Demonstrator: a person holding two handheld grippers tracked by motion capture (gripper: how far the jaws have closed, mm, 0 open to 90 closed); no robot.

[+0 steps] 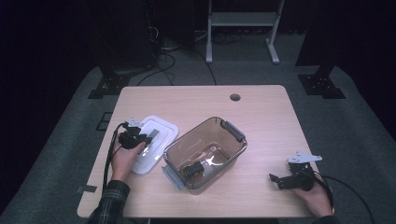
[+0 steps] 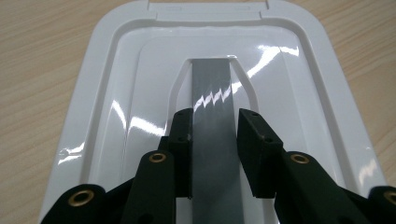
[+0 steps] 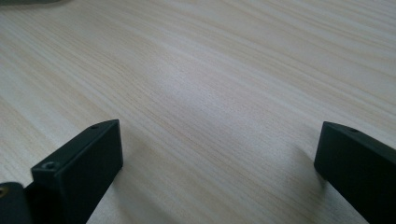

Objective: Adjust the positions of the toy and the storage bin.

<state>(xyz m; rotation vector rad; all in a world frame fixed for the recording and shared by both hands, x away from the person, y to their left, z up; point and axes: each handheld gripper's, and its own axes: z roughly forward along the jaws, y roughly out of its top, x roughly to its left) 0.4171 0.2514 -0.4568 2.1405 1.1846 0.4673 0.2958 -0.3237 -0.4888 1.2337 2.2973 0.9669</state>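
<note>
- High view: the white lid (image 1: 152,142) lies flat on the surface (image 1: 261,116), just left of the clear box (image 1: 205,154). The left gripper (image 1: 140,138) is on it; the right gripper (image 1: 279,179) rests well apart.
- Left gripper view: jaws straddle the lid's grey handle (image 2: 212,121), nearly closed, seemingly touching its sides. The lid looks light, stiff and glossy, likely slippery; the handle is the best hold.
- Right gripper view: jaws wide open, empty.

We find the lid (image 1: 156,140) flat on the table (image 1: 261,112), left of the bin (image 1: 205,151) and just beside it. Left gripper (image 2: 214,140) sits over the lid's handle (image 2: 211,88). Right gripper (image 1: 280,179) rests well right of the bin, near the front edge.
</note>
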